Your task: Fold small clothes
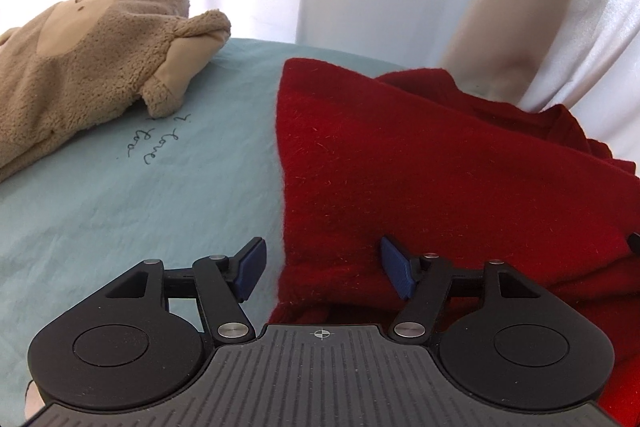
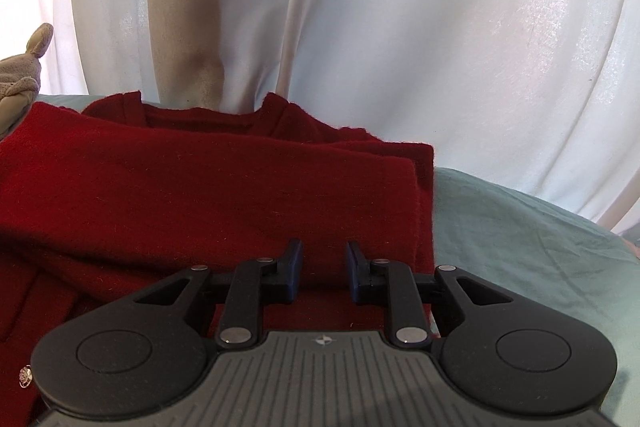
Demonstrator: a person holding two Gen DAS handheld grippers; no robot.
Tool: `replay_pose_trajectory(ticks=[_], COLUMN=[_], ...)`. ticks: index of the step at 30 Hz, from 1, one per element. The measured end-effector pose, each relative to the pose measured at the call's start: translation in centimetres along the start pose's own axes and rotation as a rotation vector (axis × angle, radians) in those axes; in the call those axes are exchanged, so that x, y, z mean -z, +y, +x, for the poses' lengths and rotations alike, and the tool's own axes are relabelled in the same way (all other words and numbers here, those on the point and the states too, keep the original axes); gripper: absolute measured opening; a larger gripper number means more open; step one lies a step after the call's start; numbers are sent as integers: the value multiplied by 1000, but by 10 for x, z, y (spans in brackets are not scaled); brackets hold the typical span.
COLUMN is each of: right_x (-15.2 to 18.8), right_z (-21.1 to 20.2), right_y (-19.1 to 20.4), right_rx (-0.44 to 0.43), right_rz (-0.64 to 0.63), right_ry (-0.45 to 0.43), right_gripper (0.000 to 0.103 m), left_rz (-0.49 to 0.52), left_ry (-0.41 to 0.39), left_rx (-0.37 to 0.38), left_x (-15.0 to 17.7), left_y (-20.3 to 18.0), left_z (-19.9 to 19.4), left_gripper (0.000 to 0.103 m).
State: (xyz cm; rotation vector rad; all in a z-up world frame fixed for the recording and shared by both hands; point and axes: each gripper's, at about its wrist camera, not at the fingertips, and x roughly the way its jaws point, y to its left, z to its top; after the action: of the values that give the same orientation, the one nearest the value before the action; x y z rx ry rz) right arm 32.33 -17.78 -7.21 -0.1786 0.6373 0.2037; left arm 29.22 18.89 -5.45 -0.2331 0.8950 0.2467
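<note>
The left gripper (image 1: 322, 269) stands wide open over the near left edge of the red garment (image 1: 420, 179), one blue pad over the cloth and the other over the pale blue sheet (image 1: 120, 219) beside it, clamping nothing. The right gripper (image 2: 322, 271) is partly open, its fingers apart and empty, above the garment's near right part (image 2: 200, 187). The garment lies folded in layers on the sheet, its collar at the far edge. Left of the garment lies a beige plush toy (image 1: 80, 55), with handwriting (image 1: 154, 141) on the sheet between them. Behind the garment hangs a white curtain (image 2: 440, 47).
</note>
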Motion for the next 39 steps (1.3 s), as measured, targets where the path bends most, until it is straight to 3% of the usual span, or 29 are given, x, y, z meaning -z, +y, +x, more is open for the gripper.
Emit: replay_pose_trajectory(ticks=[4,8,10,17,20,24,27,31,33,35,39], right_x=[0,17,28,48,45,37,37,33,28,26,19], right_z=[-12,-22,-22,-10,-8,4,15,20,19,15,-7], right_y=[-13,-56,-71,-96,-96,-95,-97,-93,-89,-87,-77], right_rx=[-17,-256,-328,-419,-423,-371,-372,-359,-333,-316,-263], right_rz=[125,544,700,993,1017,1024,1067,1055,995,945,831], right_ry=[34,92,88,114,97,128,121,86,77,59,7], right_gripper=[21,22,24,26,27,31,31,27,10,9,8], left_rz=[-18,-68,-85,-215,-245,-303,-340,-421,-431,-449,-462], left_ry=[4,3,-8,41,53,96,102,102,95,97,84], left_rx=[9,48,82,233,250,334,342,328,314,314,316], left_x=[0,4,9,18,17,20,19,17,16,15,13], left_y=[4,8,6,13,15,17,19,33,39,45,53], left_z=[-3,-19,-31,-45,-39,-32,-21,-6,-3,-2,-7], left_gripper=[72,63,64,64,63,64,63,48,40,28,20])
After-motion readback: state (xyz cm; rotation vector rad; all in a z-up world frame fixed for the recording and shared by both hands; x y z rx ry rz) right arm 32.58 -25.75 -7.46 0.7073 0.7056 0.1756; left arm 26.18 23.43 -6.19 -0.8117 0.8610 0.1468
